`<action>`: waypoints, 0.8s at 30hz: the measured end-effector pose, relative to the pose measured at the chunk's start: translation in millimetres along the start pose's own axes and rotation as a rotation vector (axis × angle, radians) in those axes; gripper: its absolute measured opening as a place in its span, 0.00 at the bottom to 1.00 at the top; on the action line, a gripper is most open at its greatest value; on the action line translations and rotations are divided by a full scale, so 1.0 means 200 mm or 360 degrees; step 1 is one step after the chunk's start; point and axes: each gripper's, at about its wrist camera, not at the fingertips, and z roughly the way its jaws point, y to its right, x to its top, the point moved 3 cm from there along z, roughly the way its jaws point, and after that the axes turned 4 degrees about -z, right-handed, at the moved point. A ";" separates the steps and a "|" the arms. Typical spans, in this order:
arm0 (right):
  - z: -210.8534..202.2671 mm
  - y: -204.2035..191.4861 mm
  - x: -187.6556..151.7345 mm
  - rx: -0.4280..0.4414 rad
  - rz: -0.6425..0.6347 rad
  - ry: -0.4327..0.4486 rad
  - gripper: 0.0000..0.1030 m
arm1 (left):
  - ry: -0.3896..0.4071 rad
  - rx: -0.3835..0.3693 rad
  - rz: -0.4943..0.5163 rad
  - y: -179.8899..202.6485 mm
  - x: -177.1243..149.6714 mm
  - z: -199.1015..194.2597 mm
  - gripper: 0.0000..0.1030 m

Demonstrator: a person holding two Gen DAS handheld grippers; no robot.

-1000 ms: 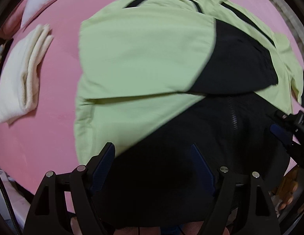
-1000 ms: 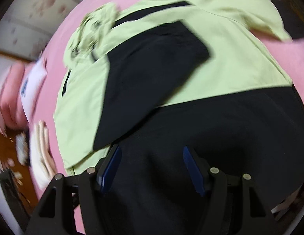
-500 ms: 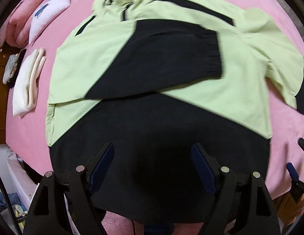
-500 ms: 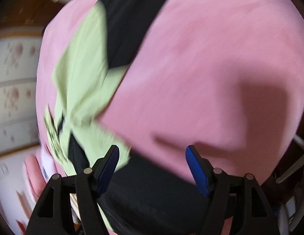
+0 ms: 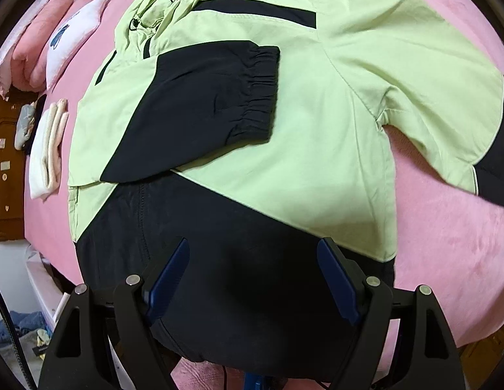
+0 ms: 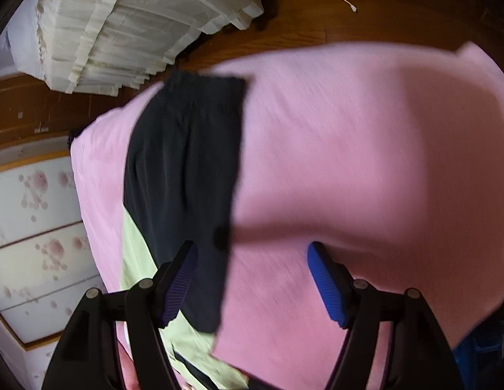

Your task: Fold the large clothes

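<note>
My left gripper (image 5: 252,279) hangs open over the jacket's (image 5: 317,149) black hem, one sleeve (image 5: 200,117) already folded across the chest. My right gripper (image 6: 252,279), empty and spread, has swung out to the unfolded sleeve (image 6: 183,175) ahead-left on the pink bedspread (image 6: 365,149); that fold comes next.

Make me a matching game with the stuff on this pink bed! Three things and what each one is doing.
Things:
1. folded sleeve
2. other sleeve
3. white towel

States:
A. stretched out flat on the bed cover
B. folded up beside the jacket
C. laid across the jacket's chest

Pairs: 1-C, 2-A, 3-B
</note>
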 end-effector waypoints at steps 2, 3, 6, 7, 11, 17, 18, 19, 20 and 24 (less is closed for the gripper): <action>0.02 -0.04 0.07 0.0008 -0.0019 0.0022 0.65 | -0.0015 -0.0005 -0.0034 0.02 0.03 -0.01 0.77; 0.03 -0.07 0.10 -0.0007 -0.0046 0.0044 0.62 | -0.0014 -0.0008 -0.0046 0.02 0.04 -0.01 0.77; 0.04 -0.17 0.21 -0.0034 -0.0148 0.0129 0.38 | 0.0000 -0.0006 -0.0068 0.03 0.08 -0.01 0.77; 0.04 -0.17 0.25 -0.0030 -0.0174 0.0157 0.28 | 0.0002 -0.0003 -0.0067 0.03 0.09 -0.01 0.77; 0.08 -0.20 0.31 -0.0011 -0.0158 0.0166 0.08 | 0.0005 -0.0033 -0.0090 0.01 0.11 -0.01 0.77; -0.07 -0.27 0.20 0.0023 -0.0204 0.0406 0.06 | 0.0023 -0.0089 -0.0159 -0.11 0.13 0.01 0.77; -0.10 -0.30 0.17 0.0044 -0.0224 0.0457 0.06 | 0.0027 -0.0093 -0.0177 -0.14 0.13 0.01 0.77; -0.12 -0.34 0.16 0.0067 -0.0249 0.0495 0.06 | 0.0034 -0.0103 -0.0202 -0.18 0.14 0.02 0.77; -0.17 -0.39 0.12 0.0104 -0.0301 0.0554 0.06 | 0.0044 -0.0115 -0.0230 -0.24 0.14 0.03 0.77; -0.29 -0.65 -0.05 0.0259 -0.0619 0.0723 0.06 | 0.0080 -0.0148 -0.0301 -0.44 0.13 0.06 0.77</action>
